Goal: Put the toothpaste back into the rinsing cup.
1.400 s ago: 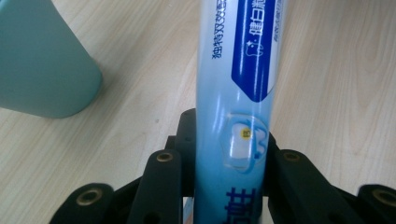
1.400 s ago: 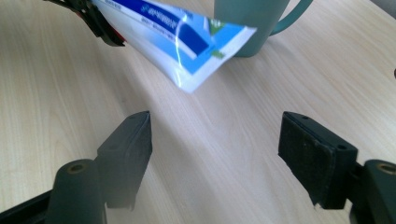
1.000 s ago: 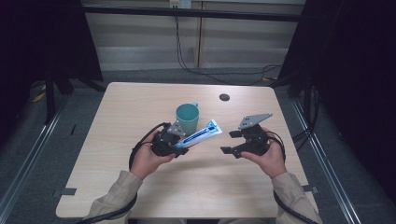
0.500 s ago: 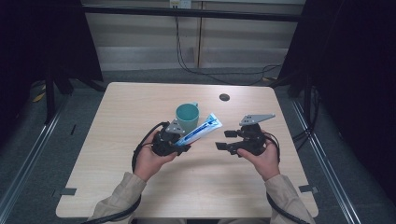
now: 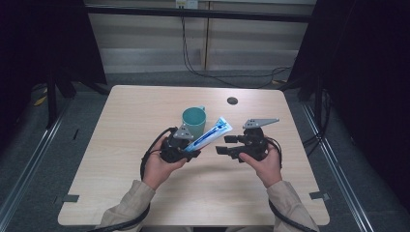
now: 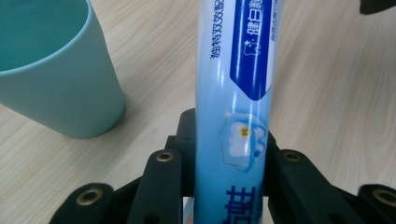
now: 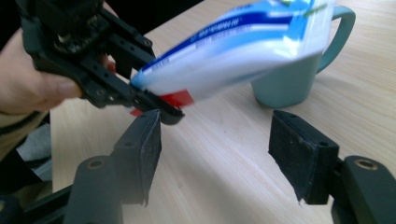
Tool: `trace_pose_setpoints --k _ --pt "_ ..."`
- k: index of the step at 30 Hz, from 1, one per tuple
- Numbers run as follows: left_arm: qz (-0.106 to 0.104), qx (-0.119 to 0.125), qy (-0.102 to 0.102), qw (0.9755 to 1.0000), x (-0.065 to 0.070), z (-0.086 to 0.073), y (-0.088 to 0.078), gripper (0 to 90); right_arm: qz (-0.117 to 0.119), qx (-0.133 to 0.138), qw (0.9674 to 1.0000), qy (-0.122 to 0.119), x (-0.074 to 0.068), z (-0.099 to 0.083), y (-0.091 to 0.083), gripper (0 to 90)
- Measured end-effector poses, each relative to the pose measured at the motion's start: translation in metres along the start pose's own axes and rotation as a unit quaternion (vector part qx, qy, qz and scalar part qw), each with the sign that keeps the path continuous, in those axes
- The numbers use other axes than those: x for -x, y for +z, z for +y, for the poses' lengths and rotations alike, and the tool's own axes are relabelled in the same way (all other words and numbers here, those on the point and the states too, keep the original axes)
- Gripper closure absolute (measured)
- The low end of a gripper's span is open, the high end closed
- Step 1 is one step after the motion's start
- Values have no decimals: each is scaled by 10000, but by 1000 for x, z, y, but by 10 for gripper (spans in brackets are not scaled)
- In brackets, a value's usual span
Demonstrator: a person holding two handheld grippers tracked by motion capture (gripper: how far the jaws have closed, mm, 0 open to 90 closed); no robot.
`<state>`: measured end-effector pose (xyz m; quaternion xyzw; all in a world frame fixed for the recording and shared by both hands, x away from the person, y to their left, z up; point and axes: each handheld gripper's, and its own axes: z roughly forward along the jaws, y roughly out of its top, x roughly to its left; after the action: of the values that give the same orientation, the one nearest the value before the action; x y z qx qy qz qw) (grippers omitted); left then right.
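A blue and white toothpaste tube (image 5: 211, 135) (image 6: 233, 88) (image 7: 243, 42) is held above the table, slanting up to the right, with my left gripper (image 5: 190, 152) (image 6: 226, 161) shut on its lower end. My right gripper (image 5: 225, 144) (image 7: 215, 140) is just right of the tube, pointing left at it. Its jaws have just been closing; they stand open, nothing is between the pads, and the tube's end hangs beyond and above them. A teal cup (image 5: 194, 118) (image 6: 51, 74) (image 7: 289, 84) stands upright right behind the tube. The left gripper (image 7: 156, 105) grips the tube near its red-marked end.
The light wooden table (image 5: 135, 111) has a small dark round spot (image 5: 232, 100) near its far edge. Dark frames and cables surround the table, and rails run along both sides on the floor.
My right gripper has shifted left, closer to the tube, and its jaws have narrowed a little. The left gripper and tube have stayed in place.
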<state>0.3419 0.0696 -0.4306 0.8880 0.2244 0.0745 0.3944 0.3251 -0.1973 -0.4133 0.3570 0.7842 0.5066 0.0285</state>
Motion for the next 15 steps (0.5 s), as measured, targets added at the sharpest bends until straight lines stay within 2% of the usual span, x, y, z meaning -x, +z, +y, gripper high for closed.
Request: trace_pose_setpoints --k 4,8,10,15 --pt "-3 -5 -18 10000 1 0 1 725 12 117 9999 126 1 3 -1 387" --pt "49 59 -80 9999 3 0 3 725 -6 354 9990 272 2 6 -5 397" --pt "15 71 -59 10000 4 1 3 725 61 472 9982 358 3 8 -7 406" --pt "0 97 47 9999 9 2 5 724 -65 502 9979 394 3 12 -10 423"
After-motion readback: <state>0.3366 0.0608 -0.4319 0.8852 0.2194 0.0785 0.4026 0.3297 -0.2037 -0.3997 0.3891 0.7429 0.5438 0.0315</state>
